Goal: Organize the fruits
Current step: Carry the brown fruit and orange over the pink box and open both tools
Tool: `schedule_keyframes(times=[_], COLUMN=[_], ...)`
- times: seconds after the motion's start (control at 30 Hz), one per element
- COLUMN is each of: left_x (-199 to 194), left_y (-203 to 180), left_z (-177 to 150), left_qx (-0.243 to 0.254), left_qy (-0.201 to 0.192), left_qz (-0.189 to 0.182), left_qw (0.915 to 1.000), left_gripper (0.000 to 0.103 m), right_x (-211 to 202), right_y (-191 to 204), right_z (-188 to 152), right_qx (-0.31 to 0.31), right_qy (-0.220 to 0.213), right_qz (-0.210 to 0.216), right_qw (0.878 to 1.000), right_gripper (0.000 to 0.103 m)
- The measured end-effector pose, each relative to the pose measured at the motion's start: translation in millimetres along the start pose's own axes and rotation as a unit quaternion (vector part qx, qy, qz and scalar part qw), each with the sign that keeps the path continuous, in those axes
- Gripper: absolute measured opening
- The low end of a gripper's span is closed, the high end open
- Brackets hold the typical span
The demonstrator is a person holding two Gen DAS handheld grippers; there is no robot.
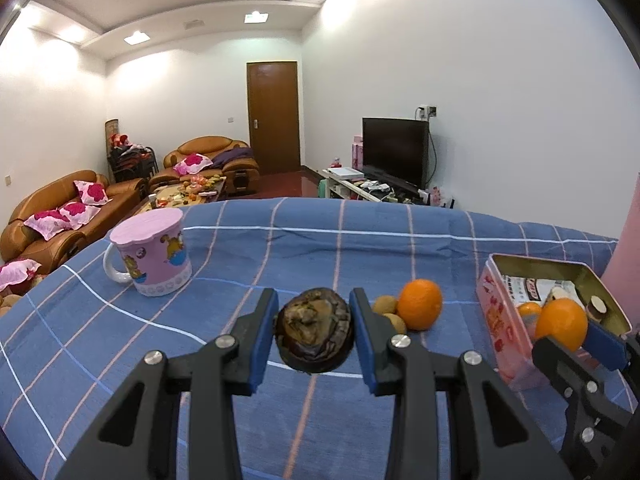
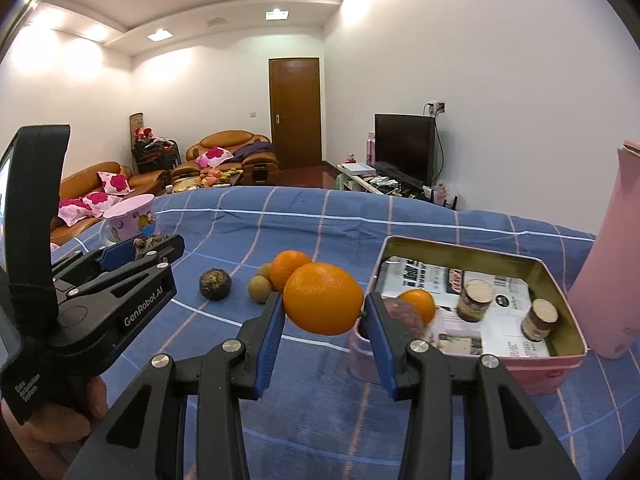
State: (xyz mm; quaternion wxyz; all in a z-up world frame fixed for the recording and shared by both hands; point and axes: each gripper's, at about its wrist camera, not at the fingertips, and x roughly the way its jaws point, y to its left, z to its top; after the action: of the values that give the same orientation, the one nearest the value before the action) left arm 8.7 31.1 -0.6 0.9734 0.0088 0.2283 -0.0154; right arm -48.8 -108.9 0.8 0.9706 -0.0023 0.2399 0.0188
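1. The left tongs [image 1: 314, 332] are clamped on a dark, wrinkled fruit [image 1: 315, 330], held above the blue checked tabletop [image 1: 280, 240].
2. The right tongs [image 2: 324, 312] are clamped on an orange [image 2: 323, 298], just left of the pink tin [image 2: 568, 364].
3. Beyond the right tongs lie another orange [image 2: 287, 266], two small brown fruits [image 2: 259, 288] and another dark fruit [image 2: 215, 284].
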Motion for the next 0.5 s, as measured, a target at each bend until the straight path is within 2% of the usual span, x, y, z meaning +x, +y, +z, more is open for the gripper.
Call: schedule_keyframes(times=[0.5], left_x=[-5.9], left_y=[-47.1], left_z=[-1.4], left_qx=[0.023], left_qy=[-0.001], left_qz=[-0.026], left_qw=[0.9994], left_gripper=[0.038], right_x=[-14.4], right_y=[-40.4], right_z=[-3.6], right_qx=[-0.002], right_qy=[-0.005], right_qz=[-0.030], right_qw=[1.000], right_gripper=[0.044])
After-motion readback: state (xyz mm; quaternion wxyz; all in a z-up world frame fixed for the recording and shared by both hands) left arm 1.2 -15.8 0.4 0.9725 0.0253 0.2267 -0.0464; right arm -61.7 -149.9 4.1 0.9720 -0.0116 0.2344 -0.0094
